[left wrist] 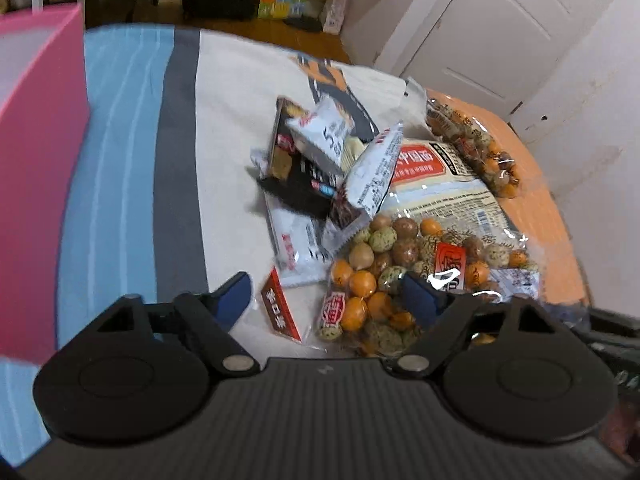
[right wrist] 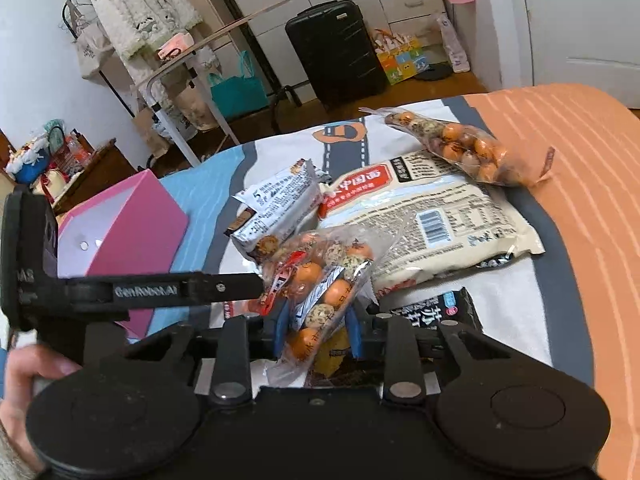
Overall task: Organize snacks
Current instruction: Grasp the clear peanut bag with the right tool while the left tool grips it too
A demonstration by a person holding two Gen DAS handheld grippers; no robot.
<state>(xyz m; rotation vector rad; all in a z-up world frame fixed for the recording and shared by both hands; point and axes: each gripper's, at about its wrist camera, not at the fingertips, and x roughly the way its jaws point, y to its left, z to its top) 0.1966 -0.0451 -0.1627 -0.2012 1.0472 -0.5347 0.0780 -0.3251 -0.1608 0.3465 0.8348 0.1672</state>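
Observation:
A pile of snacks lies on a bed. In the left wrist view my left gripper (left wrist: 332, 300) is open just above the near end of a clear bag of coated nuts (left wrist: 384, 268), with small white packets (left wrist: 372, 176) and a black packet (left wrist: 300, 184) beyond. In the right wrist view my right gripper (right wrist: 318, 330) is shut on the clear bag of coated nuts (right wrist: 316, 276), holding it up. The left gripper's finger (right wrist: 160, 290) reaches in from the left to that bag. A large cream noodle bag (right wrist: 432, 220) and a second nut bag (right wrist: 464, 148) lie behind.
A pink box (right wrist: 120, 232) with an open top stands at the left on the blue striped bedding; it also shows in the left wrist view (left wrist: 36, 168). A black packet (right wrist: 436, 308) lies by the right gripper. A suitcase (right wrist: 336, 52) and clothes rack stand beyond the bed.

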